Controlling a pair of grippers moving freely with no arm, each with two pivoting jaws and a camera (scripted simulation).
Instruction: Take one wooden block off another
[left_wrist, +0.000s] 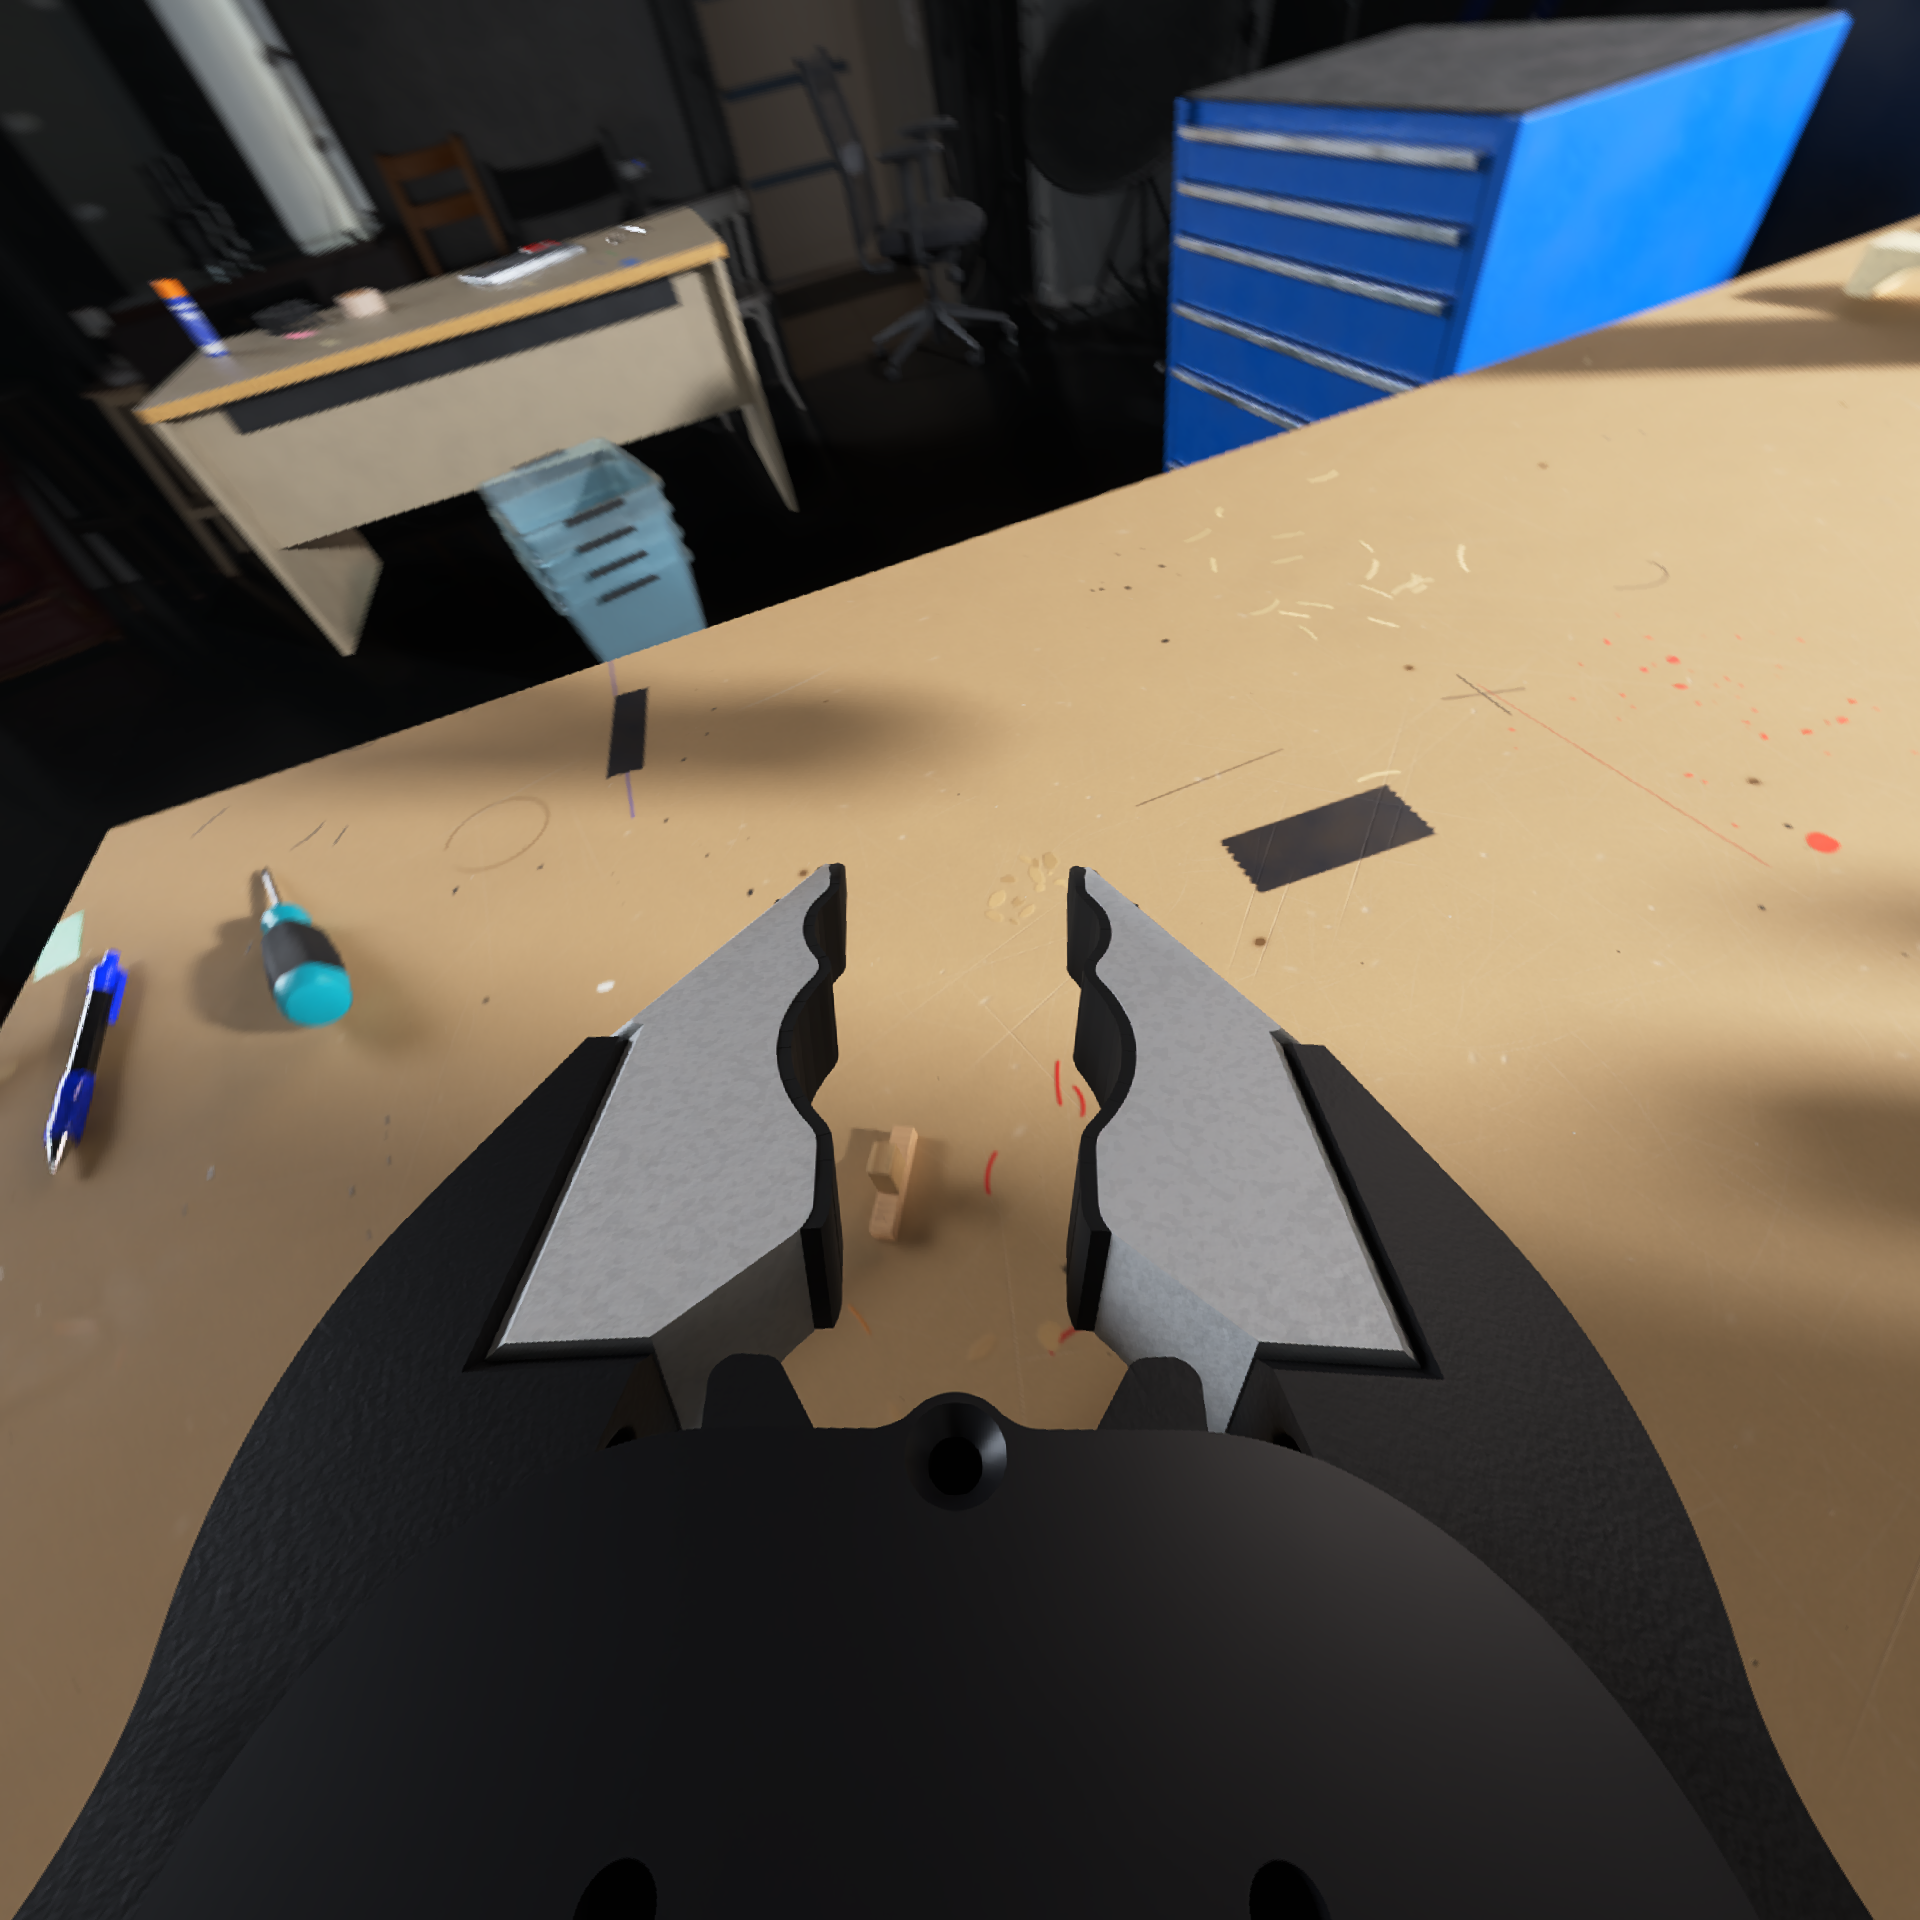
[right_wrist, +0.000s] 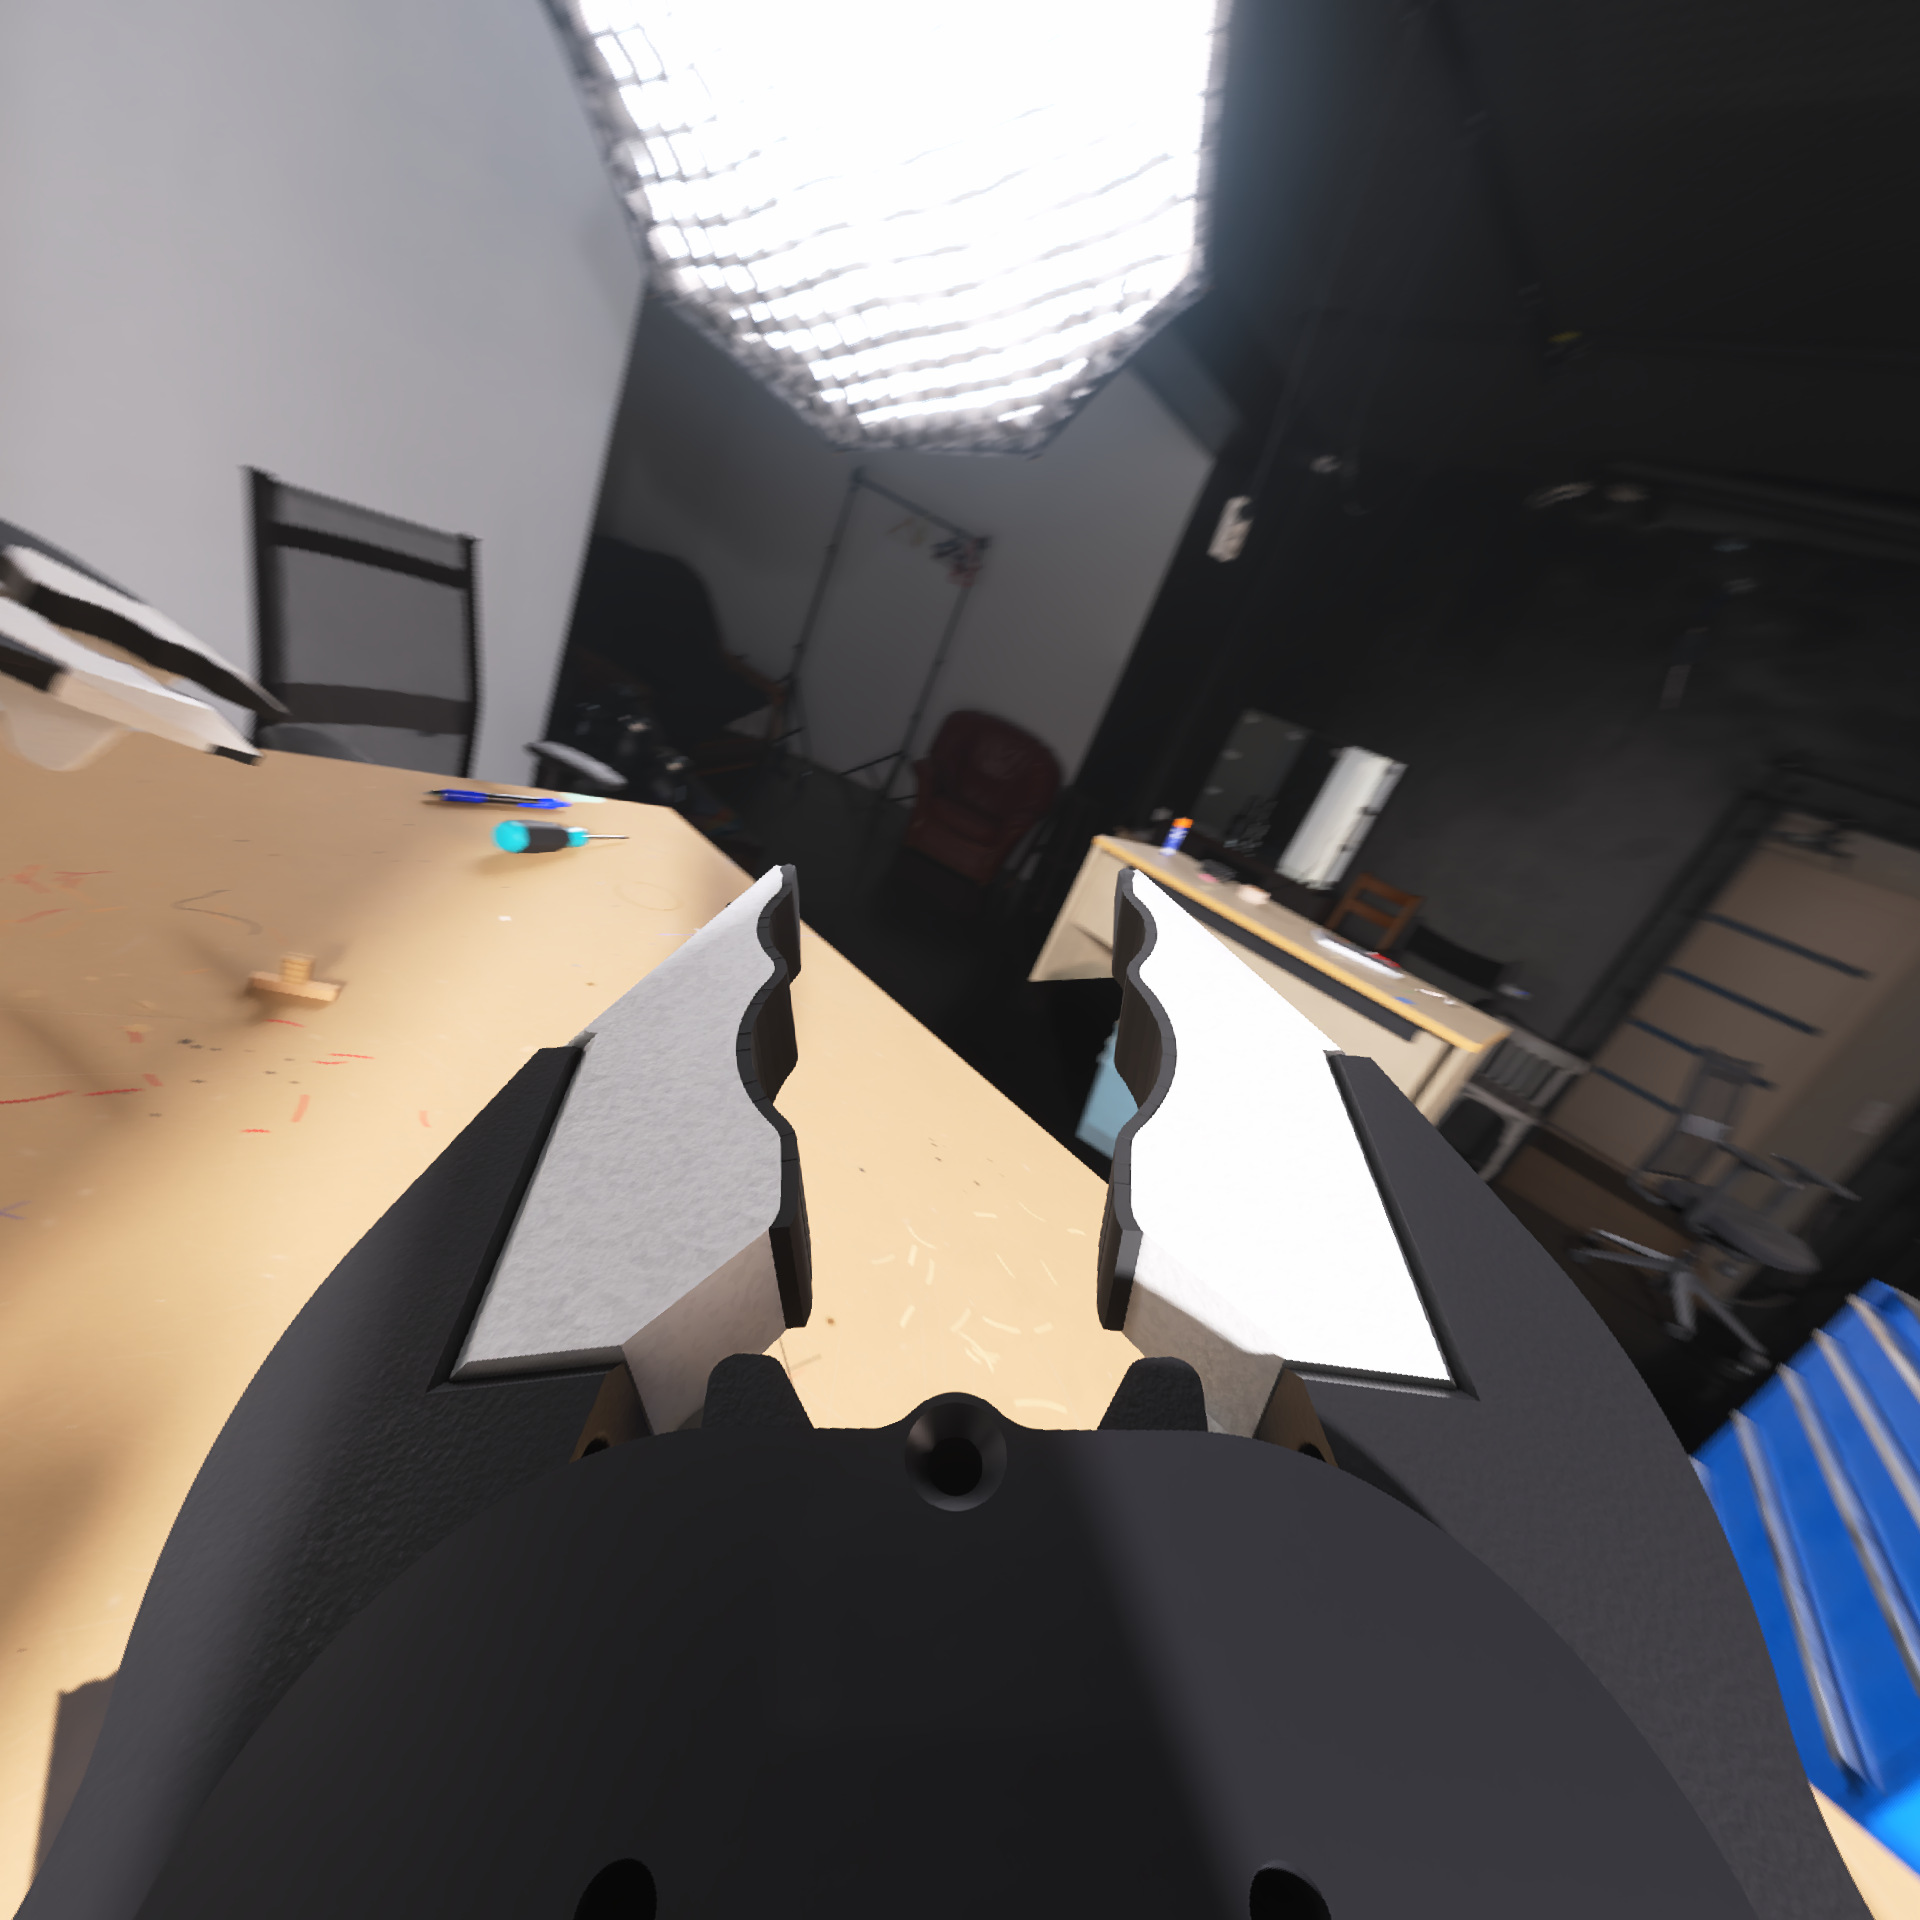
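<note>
- My left gripper (left_wrist: 956, 883) hangs above the table with its jaws spread wide and nothing between them; my right gripper (right_wrist: 956, 883) is just as wide and empty, aimed out past the table's edge.
- The wooden blocks (left_wrist: 894, 1184), one lying crosswise on the other, sit on the tabletop (left_wrist: 1351, 1039) below my left gripper, seen in the gap close beside my left finger (left_wrist: 686, 1091).
- To do this well, I judge I should come down centred on the upper block only, close gently on it, and lift straight up so the lower one stays put.
- Toward the far left corner lie a teal-handled screwdriver (left_wrist: 301, 961) and a blue pen (left_wrist: 88, 1049).
- The board is scuffed, with red flecks and black tape patches (left_wrist: 1325, 836).
- Beyond the far edge stand a blue drawer cabinet (left_wrist: 1455, 239) and a pale desk (left_wrist: 447, 353) in a dim room.
</note>
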